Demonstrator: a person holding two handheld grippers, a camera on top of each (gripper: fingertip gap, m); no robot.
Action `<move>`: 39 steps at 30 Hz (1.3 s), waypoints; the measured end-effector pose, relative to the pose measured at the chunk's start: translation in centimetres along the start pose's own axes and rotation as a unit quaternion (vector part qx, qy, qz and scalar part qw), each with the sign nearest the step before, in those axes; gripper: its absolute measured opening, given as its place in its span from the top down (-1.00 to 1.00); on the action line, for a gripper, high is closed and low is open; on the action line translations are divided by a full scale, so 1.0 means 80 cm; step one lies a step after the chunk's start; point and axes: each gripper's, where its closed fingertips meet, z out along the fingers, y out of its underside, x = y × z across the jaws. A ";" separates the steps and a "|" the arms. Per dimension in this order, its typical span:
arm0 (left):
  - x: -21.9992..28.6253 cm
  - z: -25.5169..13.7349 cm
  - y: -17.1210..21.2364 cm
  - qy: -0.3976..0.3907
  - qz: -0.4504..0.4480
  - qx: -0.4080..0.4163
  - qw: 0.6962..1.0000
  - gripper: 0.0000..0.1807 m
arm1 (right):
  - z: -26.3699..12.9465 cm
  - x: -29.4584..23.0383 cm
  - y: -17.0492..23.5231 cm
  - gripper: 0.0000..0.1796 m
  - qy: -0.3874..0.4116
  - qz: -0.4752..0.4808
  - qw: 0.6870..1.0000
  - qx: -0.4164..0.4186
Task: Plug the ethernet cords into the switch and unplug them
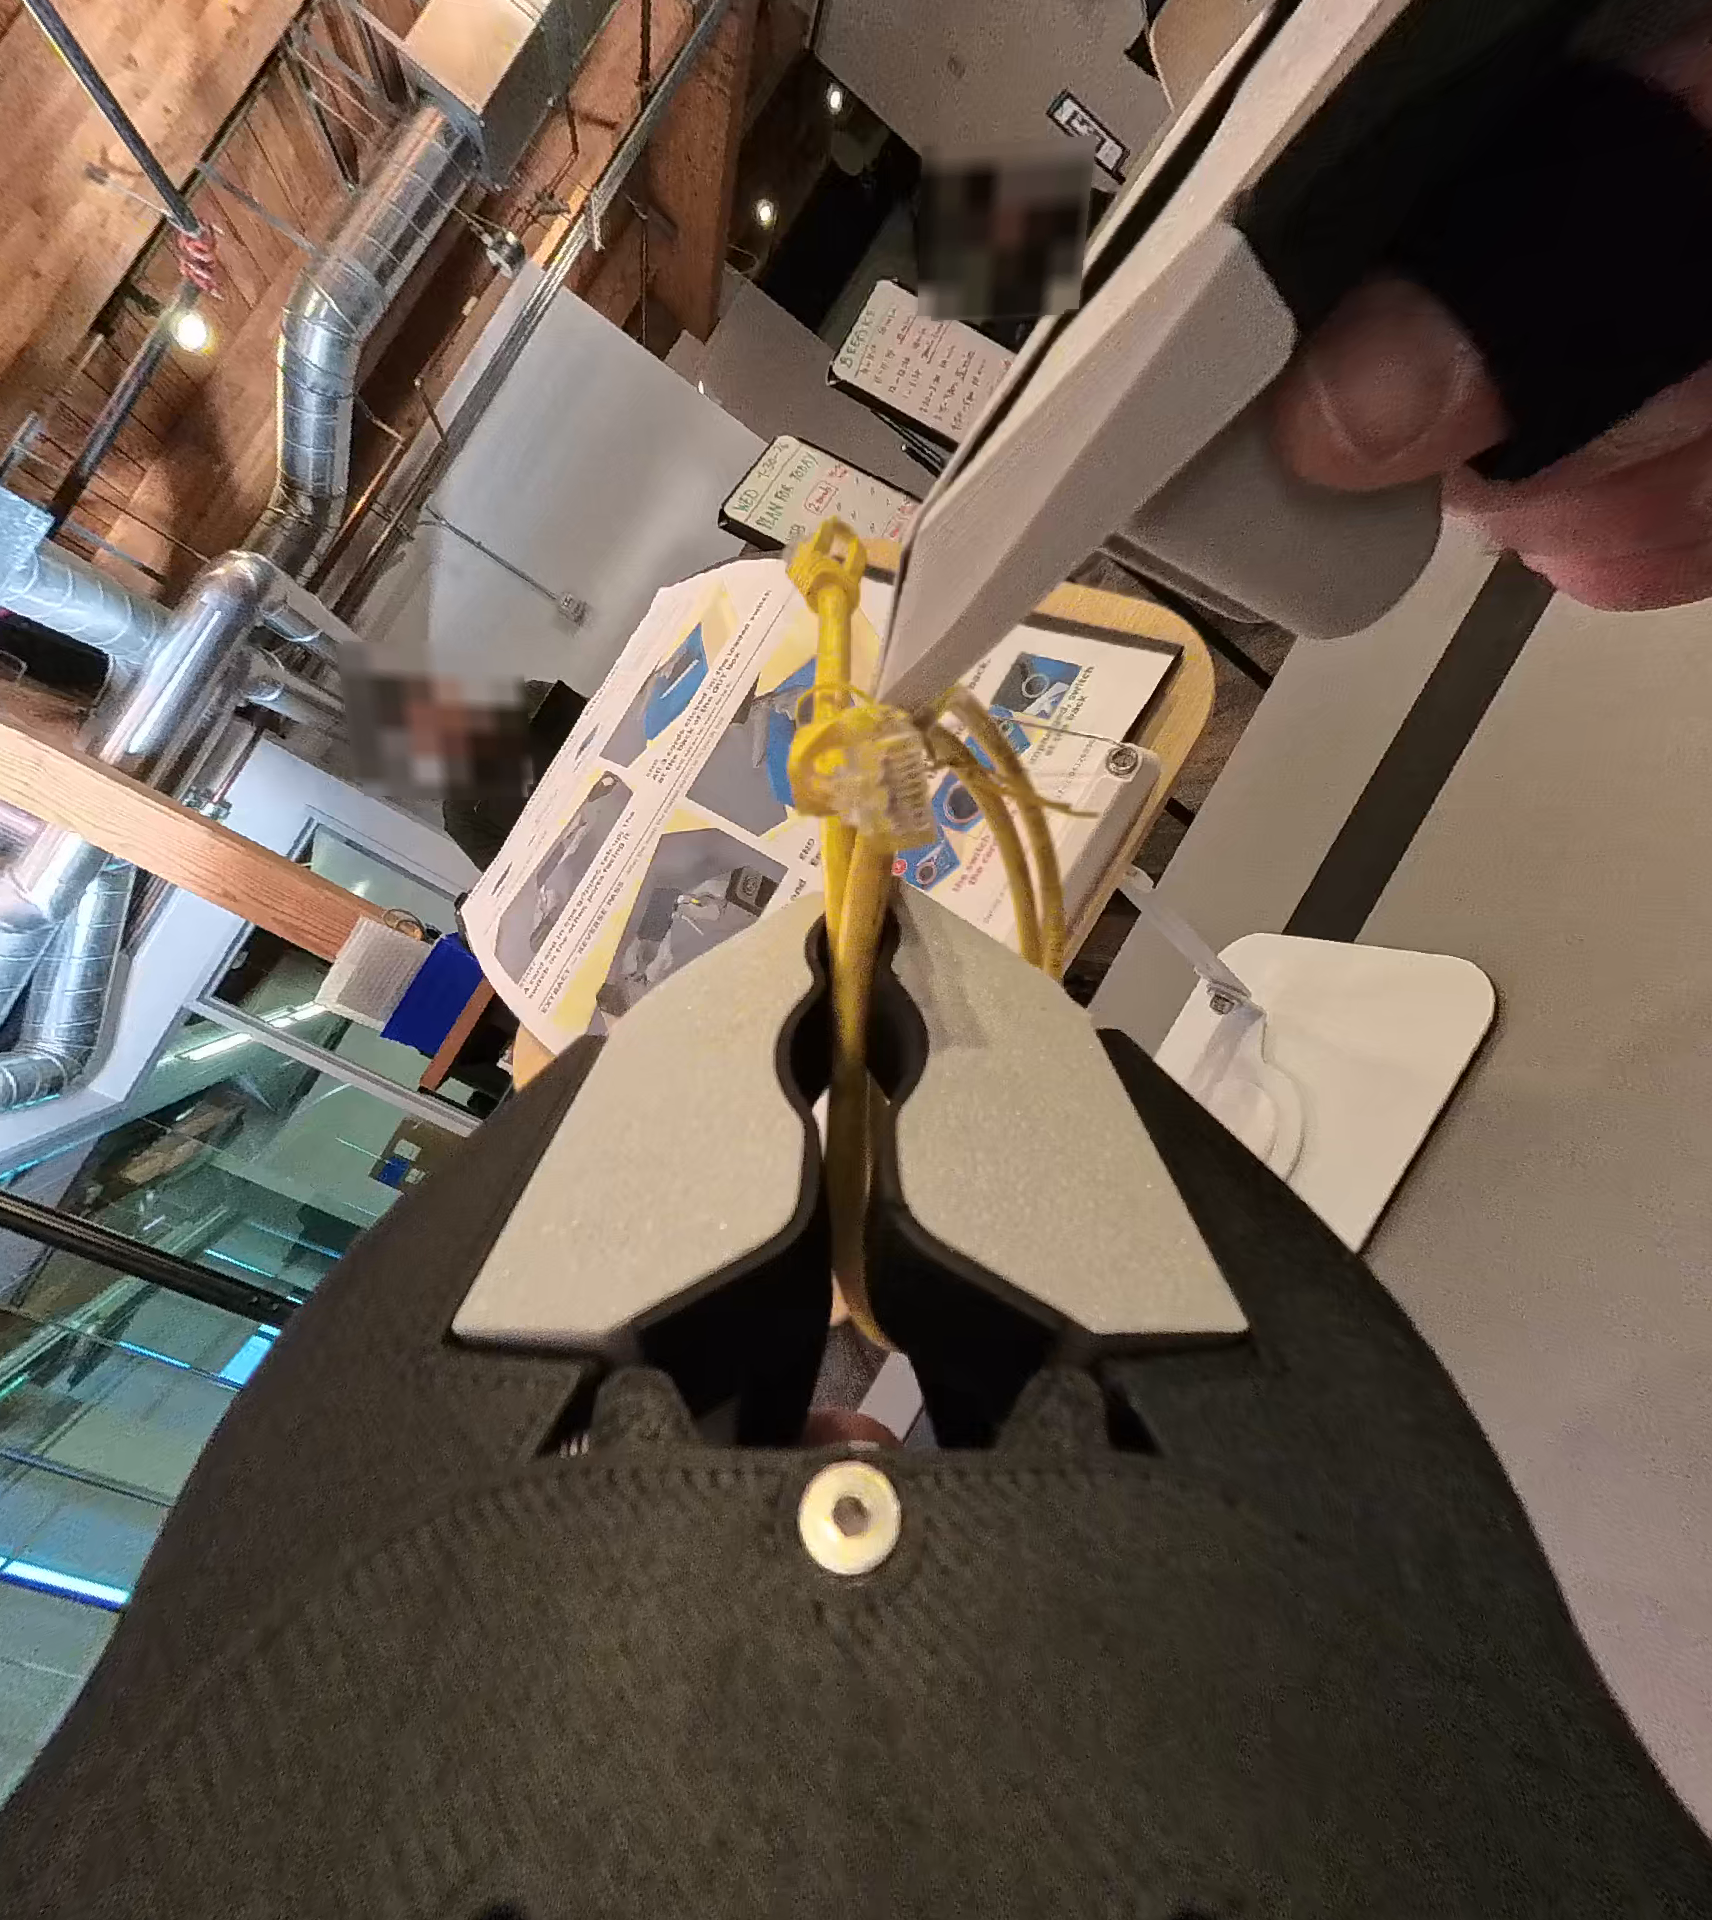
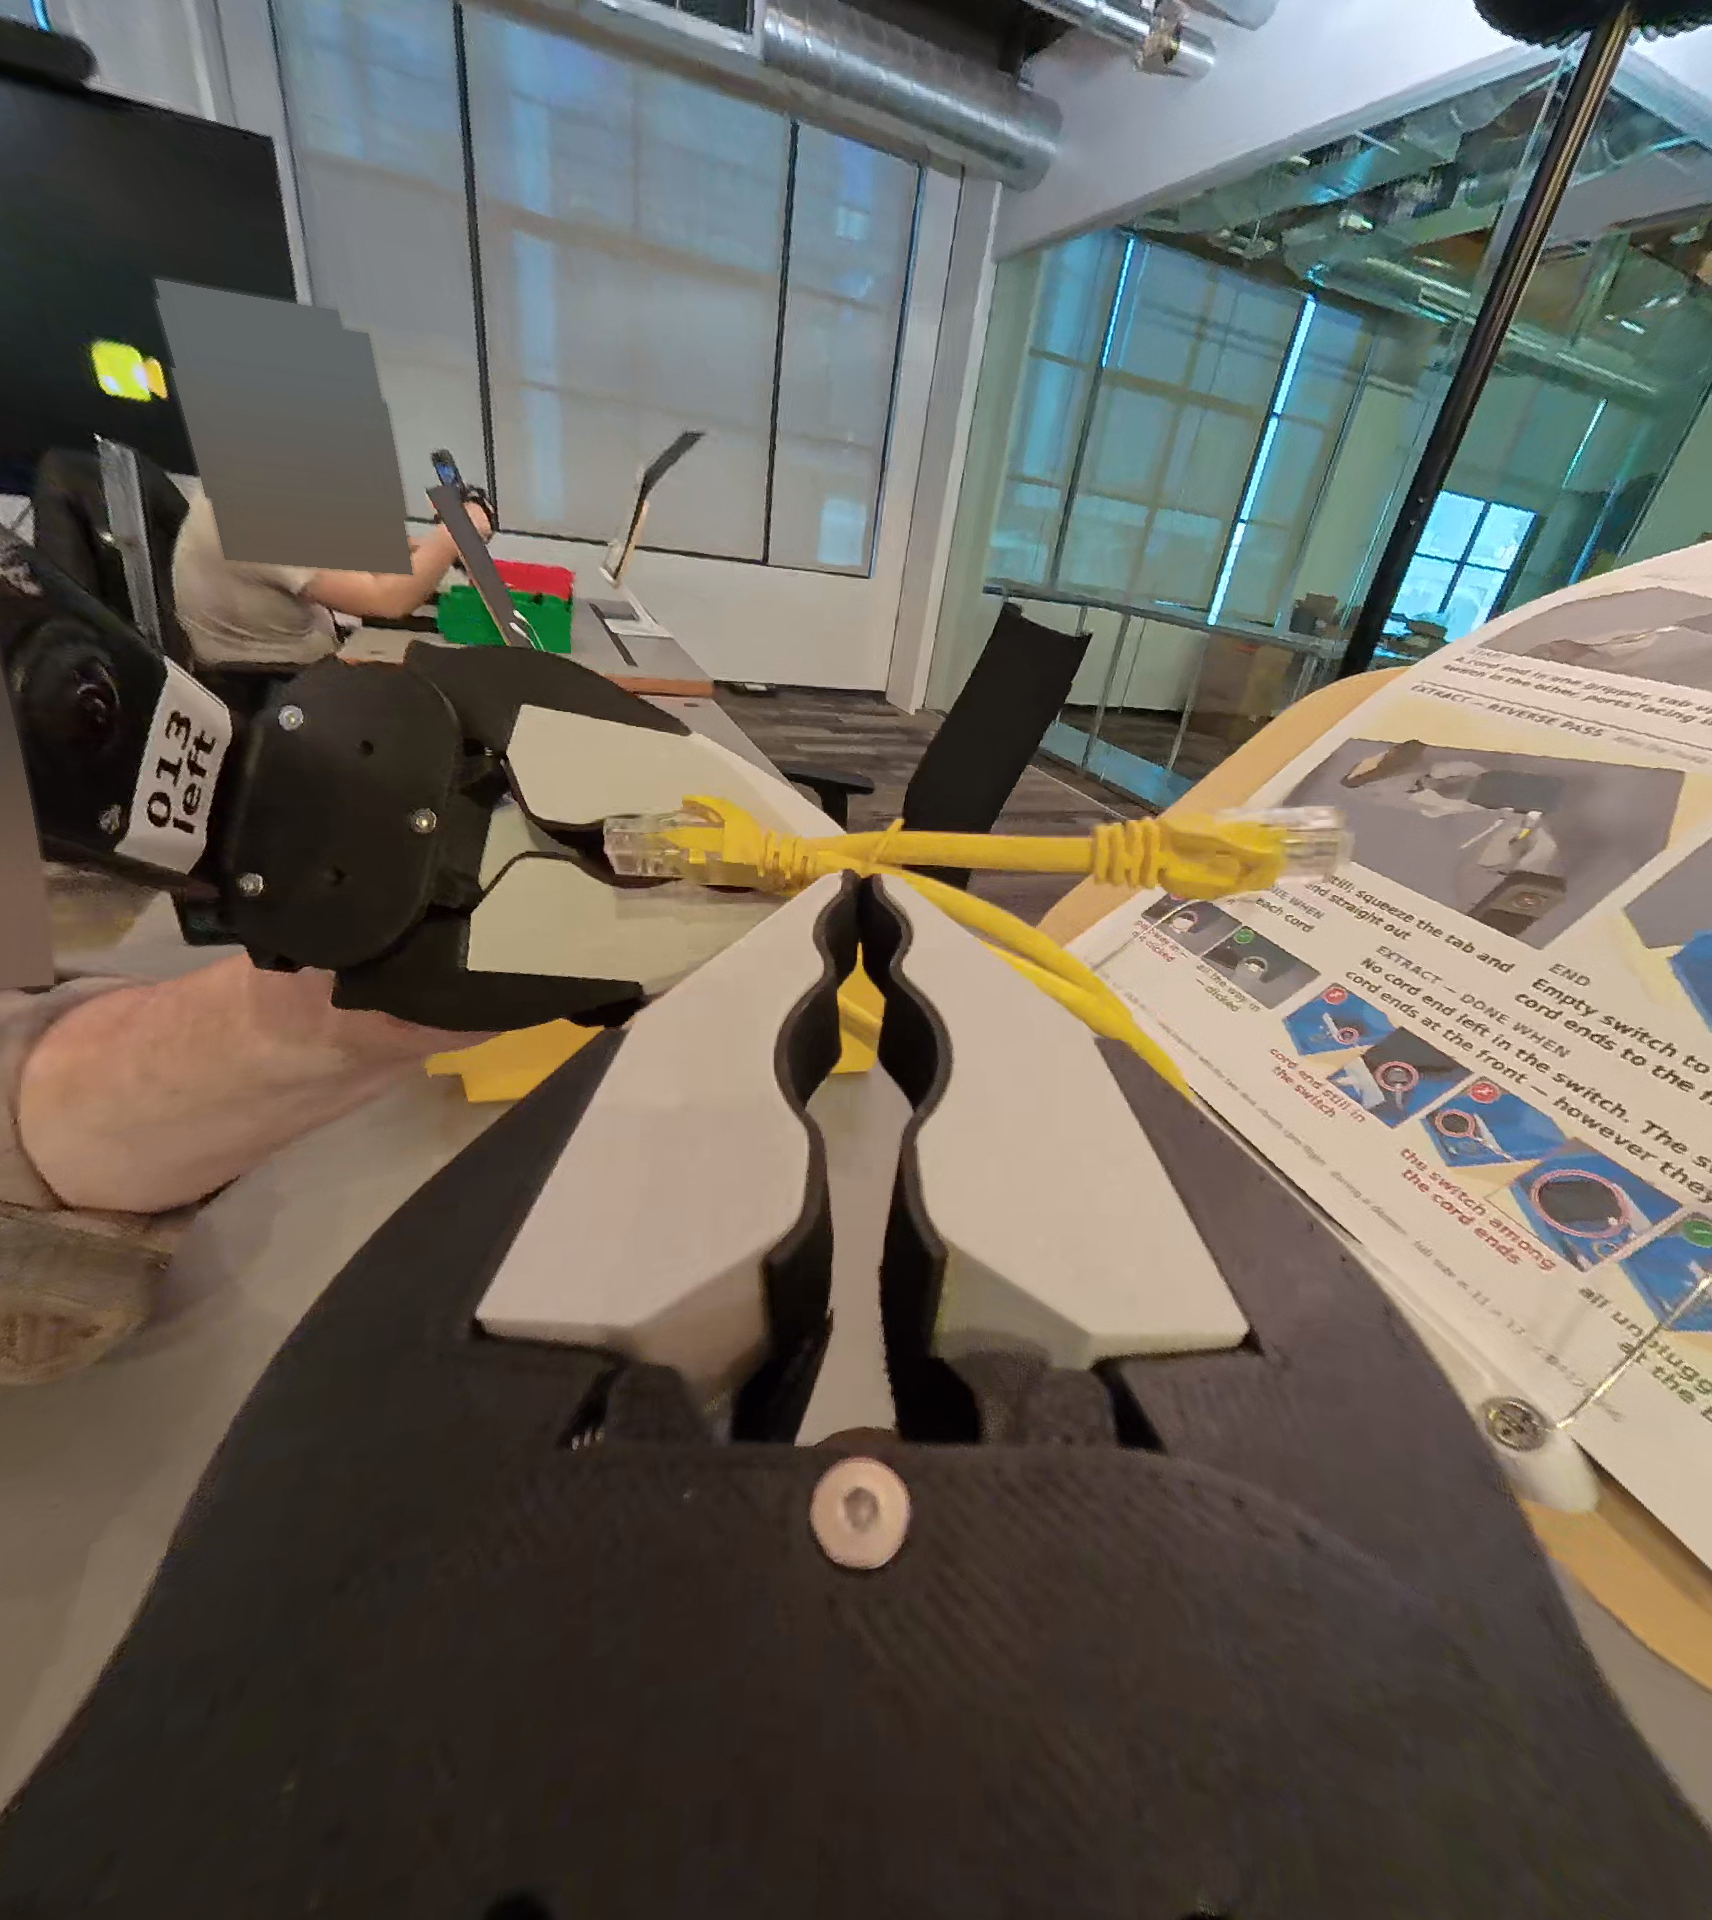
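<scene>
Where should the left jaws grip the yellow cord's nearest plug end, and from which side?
Grip the ribbed yellow boot behind the clear plug, end-on from the left gripper's side: the plug lies level, pointing at it, while the right gripper pins the cord's middle.

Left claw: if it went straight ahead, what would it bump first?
Probably the right claw, pinching the yellow cord just ahead. The instruction sheet stands farther back, though depth is unclear.
</scene>
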 end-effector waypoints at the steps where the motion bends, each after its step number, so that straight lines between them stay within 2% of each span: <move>1: 0.000 0.000 -0.001 0.000 0.000 0.001 1.000 0.99 | -0.001 0.000 -0.001 1.00 0.000 0.002 1.000 0.002; 10: -0.004 -0.002 -0.001 -0.010 0.002 0.004 1.000 0.99 | -0.003 0.000 -0.007 1.00 0.014 -0.006 1.000 0.005; 14: -0.003 -0.002 0.002 -0.015 0.037 -0.009 0.999 0.99 | -0.014 0.008 -0.022 1.00 0.012 0.046 0.997 0.054; 17: 0.024 0.008 0.017 0.008 0.069 -0.029 0.997 0.98 | -0.033 0.019 -0.041 1.00 0.015 0.065 0.994 0.082; 24: 0.023 0.014 0.030 0.020 0.036 -0.044 0.998 0.99 | -0.044 0.023 -0.040 1.00 0.024 0.011 0.999 0.025; 26: 0.012 0.014 0.043 0.022 0.026 -0.057 0.998 0.98 | -0.050 0.005 -0.050 1.00 -0.021 0.005 1.000 0.011; 27: 0.006 0.013 0.051 0.029 0.003 -0.059 0.998 0.98 | -0.052 -0.011 -0.044 1.00 -0.065 0.004 0.998 -0.025; 31: -0.026 0.006 0.077 0.051 -0.118 -0.053 0.990 0.98 | -0.049 -0.054 0.014 1.00 -0.157 -0.026 0.974 -0.161; 33: -0.036 0.002 0.086 0.068 -0.172 -0.046 0.982 0.98 | -0.035 -0.086 0.065 1.00 -0.219 -0.022 0.946 -0.239; 36: -0.045 -0.003 0.089 0.096 -0.251 -0.019 0.963 0.98 | -0.012 -0.116 0.148 1.00 -0.257 -0.043 0.902 -0.345; 39: -0.049 -0.007 0.089 0.122 -0.300 0.003 0.946 0.99 | -0.003 -0.146 0.210 0.62 -0.298 -0.033 0.859 -0.415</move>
